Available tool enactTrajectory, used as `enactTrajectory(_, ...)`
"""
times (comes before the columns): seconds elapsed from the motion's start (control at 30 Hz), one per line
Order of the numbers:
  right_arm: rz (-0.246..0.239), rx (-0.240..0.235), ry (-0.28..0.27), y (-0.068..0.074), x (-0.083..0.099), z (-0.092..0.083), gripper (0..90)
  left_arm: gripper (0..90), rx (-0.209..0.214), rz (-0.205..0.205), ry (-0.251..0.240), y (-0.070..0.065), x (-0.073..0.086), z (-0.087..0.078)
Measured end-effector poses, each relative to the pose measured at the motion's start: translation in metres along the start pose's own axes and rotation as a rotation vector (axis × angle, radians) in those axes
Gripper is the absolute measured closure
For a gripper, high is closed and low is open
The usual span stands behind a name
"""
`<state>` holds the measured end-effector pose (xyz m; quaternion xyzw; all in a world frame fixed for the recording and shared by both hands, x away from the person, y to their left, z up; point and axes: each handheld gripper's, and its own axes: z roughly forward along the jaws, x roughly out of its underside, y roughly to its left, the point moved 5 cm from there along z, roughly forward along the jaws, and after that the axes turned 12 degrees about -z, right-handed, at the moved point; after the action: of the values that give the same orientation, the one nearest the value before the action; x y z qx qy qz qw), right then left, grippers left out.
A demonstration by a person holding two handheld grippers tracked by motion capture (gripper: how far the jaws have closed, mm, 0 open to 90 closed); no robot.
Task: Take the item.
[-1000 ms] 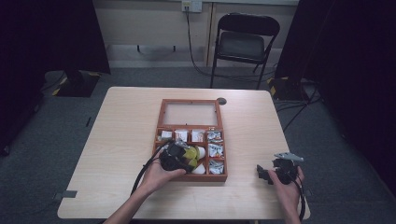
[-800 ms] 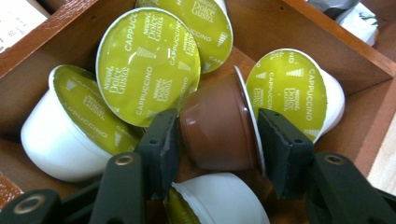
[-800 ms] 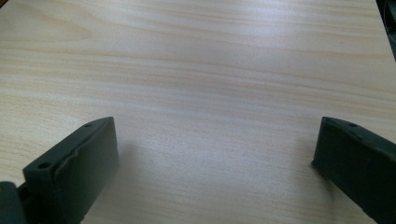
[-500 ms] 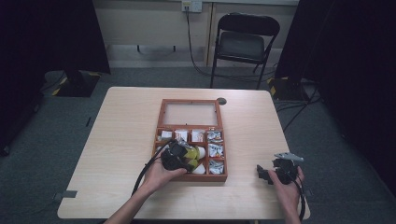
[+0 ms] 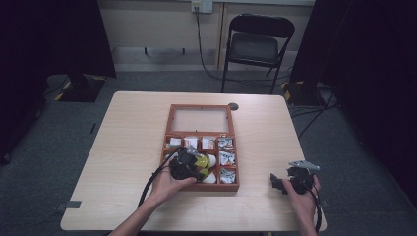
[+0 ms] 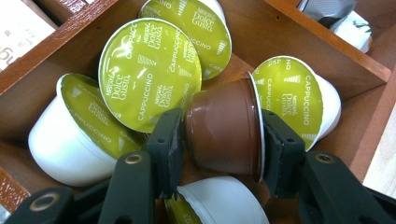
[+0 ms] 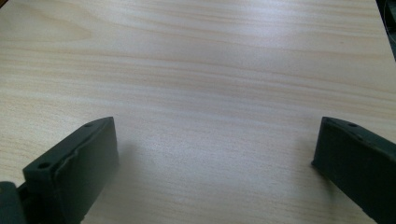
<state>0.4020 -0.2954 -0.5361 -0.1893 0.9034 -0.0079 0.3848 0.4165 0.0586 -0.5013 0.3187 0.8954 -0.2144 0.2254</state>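
The left tongs (image 6: 219, 147) are closed on a brown capsule (image 6: 224, 128), clamped base to foil lid, inside the front compartment of the wooden box (image 5: 169, 129). Risk: the tapered body may slip sideways and drop among the green-lidded capsules (image 6: 149, 74). The right tongs (image 7: 215, 158) sit wide open, empty, over the bench (image 7: 210, 60)
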Motion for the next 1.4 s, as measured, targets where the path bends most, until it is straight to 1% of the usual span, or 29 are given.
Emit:
enactTrajectory(0.1, 0.0, 0.0, 0.0, 0.0, 0.0, 0.0, 0.0, 54.4, 0.016, -0.009, -0.011, 0.0, 0.0, -0.001)
enactTrajectory(0.13, 0.0, 0.0, 0.0, 0.0, 0.0, 0.0, 0.0, 54.5, 0.019, -0.009, -0.022, 0.0, -0.001, -0.001)
enactTrajectory(0.17, 0.0, 0.0, 0.0, 0.0, 0.0, 0.0, 0.0, 54.5, 0.012, -0.007, -0.025, 0.0, -0.001, -0.002)
enactTrajectory(0.23, 0.0, 0.0, 0.0, 0.0, 0.0, 0.0, 0.0, 54.5, 0.013, -0.016, -0.027, 0.001, -0.001, -0.002)
enactTrajectory(0.27, 0.0, 0.0, 0.0, 0.0, 0.0, 0.0, 0.0, 54.5, 0.011, -0.02, -0.036, 0.001, -0.001, -0.002)
enactTrajectory(0.33, 0.0, 0.0, 0.0, 0.0, 0.0, 0.0, 0.0, 54.5, 0.016, -0.01, -0.04, 0.001, -0.001, -0.003)
enactTrajectory(0.37, 0.0, 0.0, 0.0, 0.0, 0.0, 0.0, 0.0, 54.5, 0.019, -0.009, -0.05, 0.001, -0.001, -0.004)
enactTrajectory(0.57, 0.0, 0.0, 0.0, 0.0, 0.0, 0.0, 0.0, 54.5, 0.028, -0.012, -0.054, 0.001, -0.001, -0.004)
enactTrajectory(0.7, 0.0, 0.0, 0.0, 0.0, 0.0, 0.0, 0.0, 54.5, 0.024, -0.015, -0.057, 0.002, -0.001, -0.005)
enactTrajectory(0.77, 0.0, 0.0, 0.0, 0.0, 0.0, 0.0, 0.0, 54.5, 0.03, -0.016, -0.063, 0.001, -0.002, -0.005)
enactTrajectory(0.83, 0.0, 0.0, 0.0, 0.0, 0.0, 0.0, 0.0, 54.5, 0.025, -0.015, -0.069, 0.001, -0.002, -0.005)
enactTrajectory(0.9, 0.0, 0.0, 0.0, 0.0, 0.0, 0.0, 0.0, 54.5, 0.032, -0.014, -0.071, 0.001, -0.002, -0.006)
enactTrajectory(0.97, 0.0, 0.0, 0.0, 0.0, 0.0, 0.0, 0.0, 54.5, 0.024, -0.012, -0.074, 0.001, -0.002, -0.006)
enactTrajectory(1.0, 0.0, 0.0, 0.0, 0.0, 0.0, 0.0, 0.0, 54.5, 0.039, -0.009, -0.084, 0.001, -0.003, -0.007)
enactTrajectory(1.07, 0.0, 0.0, 0.0, 0.0, 0.0, 0.0, 0.0, 54.4, 0.046, -0.014, -0.095, 0.0, -0.003, -0.008)
enactTrajectory(1.17, 0.0, 0.0, 0.0, 0.0, 0.0, 0.0, 0.0, 54.4, 0.046, -0.014, -0.112, -0.001, -0.005, -0.011)
enactTrajectory(1.2, 0.0, 0.0, 0.0, 0.0, 0.0, 0.0, 0.0, 54.5, 0.047, -0.011, -0.111, -0.001, -0.005, -0.012)
enactTrajectory(1.23, 0.0, 0.0, 0.0, 0.0, 0.0, 0.0, 0.0, 54.4, 0.052, -0.018, -0.115, -0.001, -0.006, -0.013)
enactTrajectory(1.27, 0.0, 0.0, 0.0, 0.0, 0.0, 0.0, 0.0, 54.5, 0.052, -0.012, -0.118, -0.001, -0.006, -0.014)
enactTrajectory(1.3, 0.0, 0.0, 0.0, 0.0, 0.0, 0.0, 0.0, 54.5, 0.059, -0.011, -0.111, -0.001, -0.006, -0.015)
enactTrajectory(1.33, 0.0, 0.0, 0.0, 0.0, 0.0, 0.0, 0.0, 54.5, 0.059, -0.004, -0.118, -0.001, -0.006, -0.015)
enactTrajectory(1.37, 0.0, 0.0, 0.0, 0.0, 0.0, 0.0, 0.0, 54.5, 0.06, -0.01, -0.133, -0.001, -0.006, -0.015)
enactTrajectory(1.4, 0.0, 0.0, 0.0, 0.0, 0.0, 0.0, 0.0, 54.5, 0.068, -0.011, -0.132, -0.002, -0.006, -0.016)
